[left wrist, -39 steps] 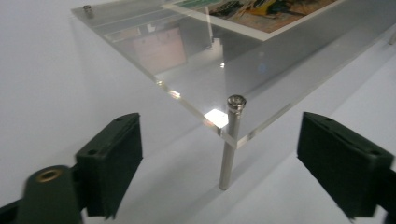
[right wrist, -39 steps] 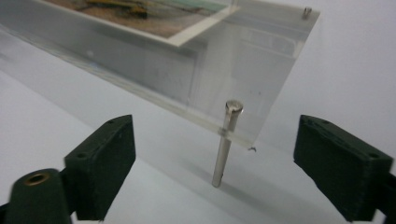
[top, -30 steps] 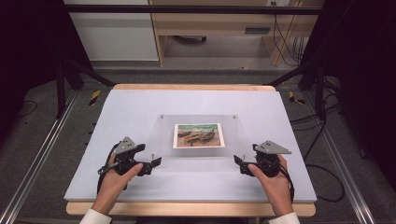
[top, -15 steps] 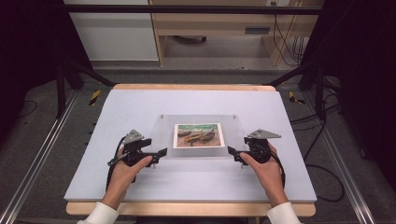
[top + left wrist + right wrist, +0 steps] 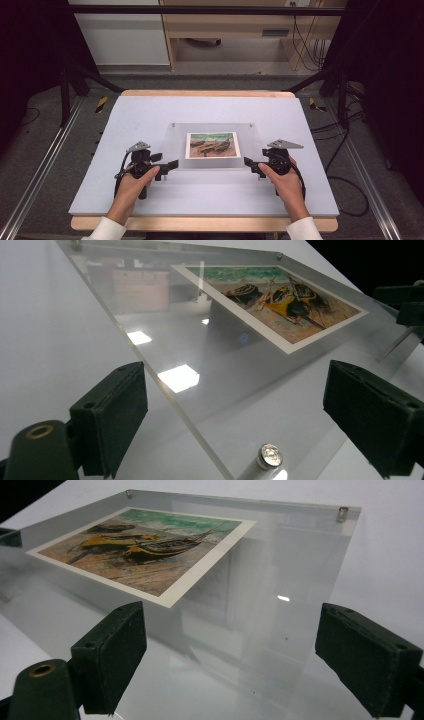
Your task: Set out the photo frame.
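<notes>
A clear acrylic frame [image 5: 250,137] lies flat at the middle of the white table, with a painted picture of boats [image 5: 212,144] inside it. My left gripper [image 5: 172,164] is at the frame's near left corner, open. In the left gripper view its jaws [image 5: 232,390] stand wide on either side of the corner and a silver standoff screw [image 5: 269,457], touching neither. My right gripper [image 5: 248,163] is at the near right corner. Its jaws [image 5: 230,625] have just been opening, and the frame's edge [image 5: 280,630] lies between them without touching the pads.
The white table top [image 5: 125,115] has a wooden front edge [image 5: 200,223]. Metal rails [image 5: 45,165] run along both sides and black posts stand at the far corners. Cables [image 5: 345,150] lie on the floor at the right.
Both hands have moved inward and a little forward, bringing each gripper up to a near corner of the frame. The frame and picture have not moved.
</notes>
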